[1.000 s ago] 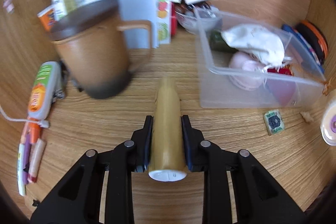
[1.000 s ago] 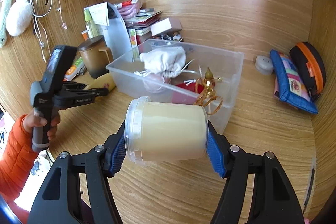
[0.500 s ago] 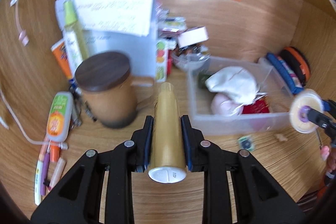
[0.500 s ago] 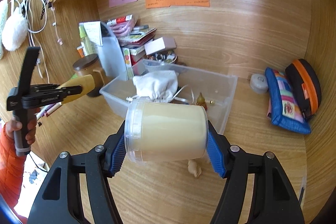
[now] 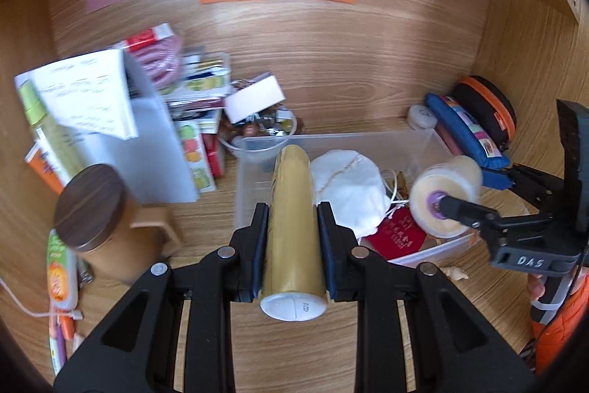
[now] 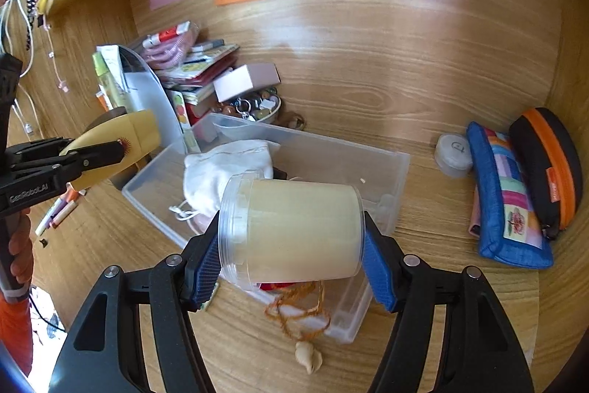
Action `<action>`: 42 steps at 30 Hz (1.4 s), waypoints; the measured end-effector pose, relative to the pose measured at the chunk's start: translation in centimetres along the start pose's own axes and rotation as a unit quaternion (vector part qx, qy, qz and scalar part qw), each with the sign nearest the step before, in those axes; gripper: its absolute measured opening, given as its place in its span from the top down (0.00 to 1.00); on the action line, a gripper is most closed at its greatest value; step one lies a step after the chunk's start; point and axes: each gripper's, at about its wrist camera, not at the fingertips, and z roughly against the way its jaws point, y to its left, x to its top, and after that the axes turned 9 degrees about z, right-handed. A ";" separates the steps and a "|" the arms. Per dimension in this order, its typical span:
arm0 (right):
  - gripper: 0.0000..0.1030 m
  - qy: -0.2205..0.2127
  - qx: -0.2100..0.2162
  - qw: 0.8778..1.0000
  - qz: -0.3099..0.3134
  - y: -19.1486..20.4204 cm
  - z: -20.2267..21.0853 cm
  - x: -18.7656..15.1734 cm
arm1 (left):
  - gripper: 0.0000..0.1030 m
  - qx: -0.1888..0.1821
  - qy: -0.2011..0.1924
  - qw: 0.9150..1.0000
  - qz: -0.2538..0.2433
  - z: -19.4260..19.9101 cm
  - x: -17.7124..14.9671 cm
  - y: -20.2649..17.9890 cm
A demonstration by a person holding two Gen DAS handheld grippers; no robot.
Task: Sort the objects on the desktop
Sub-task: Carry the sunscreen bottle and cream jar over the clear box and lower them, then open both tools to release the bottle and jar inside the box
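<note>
My left gripper (image 5: 292,227) is shut on a gold tube bottle (image 5: 292,209) with a white cap, held in the air in front of the clear plastic bin (image 5: 412,135). It also shows at the left of the right wrist view (image 6: 121,142). My right gripper (image 6: 291,238) is shut on a cream-filled clear jar (image 6: 294,231), held above the bin's (image 6: 397,168) near right part. The jar also shows in the left wrist view (image 5: 445,196). The bin holds a white drawstring pouch (image 6: 224,168) and a red item (image 5: 399,234).
A brown lidded mug (image 5: 99,220), a white folder with papers (image 5: 147,142), books, and a bowl of trinkets (image 6: 254,105) stand left and behind. A blue pouch (image 6: 504,201), a black-orange case (image 6: 548,168) and a small round tin (image 6: 452,153) lie right. A shell (image 6: 309,356) lies near the bin.
Both grippers have risen and tilted up, each keeping its hold. The right gripper with the jar has moved forward over the bin; the left gripper now faces the bin.
</note>
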 end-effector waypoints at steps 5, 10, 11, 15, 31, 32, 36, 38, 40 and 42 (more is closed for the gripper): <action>0.38 0.018 0.001 1.000 0.005 -0.2 -1.8 0.1 | 0.75 -0.004 0.016 1.000 -0.012 -2.1 0.4 -1.0; 0.38 0.033 -0.002 0.999 0.014 -0.2 -3.2 0.1 | 0.75 0.004 0.029 0.999 -0.023 -4.1 0.5 -1.7; 0.38 0.035 -0.003 0.999 0.017 -0.2 -3.4 0.1 | 0.75 0.005 0.031 0.999 -0.024 -4.4 0.6 -1.7; 0.38 0.041 -0.006 0.999 0.026 -0.1 -4.1 0.1 | 0.75 0.015 0.037 0.999 -0.028 -5.6 0.7 -1.8; 0.38 0.057 -0.036 0.994 0.083 1.5 -4.6 0.5 | 0.73 0.053 0.047 0.996 -0.061 -6.7 0.5 -2.5; 0.38 0.057 -0.037 0.994 0.083 1.5 -4.5 0.5 | 0.73 0.054 0.045 0.996 -0.063 -6.4 0.4 -2.6; 0.38 0.055 -0.034 0.995 0.075 1.5 -3.9 0.5 | 0.68 0.053 0.038 0.996 -0.068 -5.5 0.2 -2.9; 0.38 0.052 -0.034 0.995 0.073 1.6 -3.5 0.5 | 0.68 0.054 0.035 0.995 -0.071 -5.2 0.2 -3.0; 0.38 0.047 -0.039 0.995 0.074 1.8 -3.0 0.5 | 0.68 0.054 0.034 0.995 -0.072 -4.8 0.1 -3.2; 0.37 0.040 -0.046 0.995 0.080 2.1 -2.2 0.6 | 0.68 0.053 0.032 0.995 -0.073 -4.4 -0.1 -3.3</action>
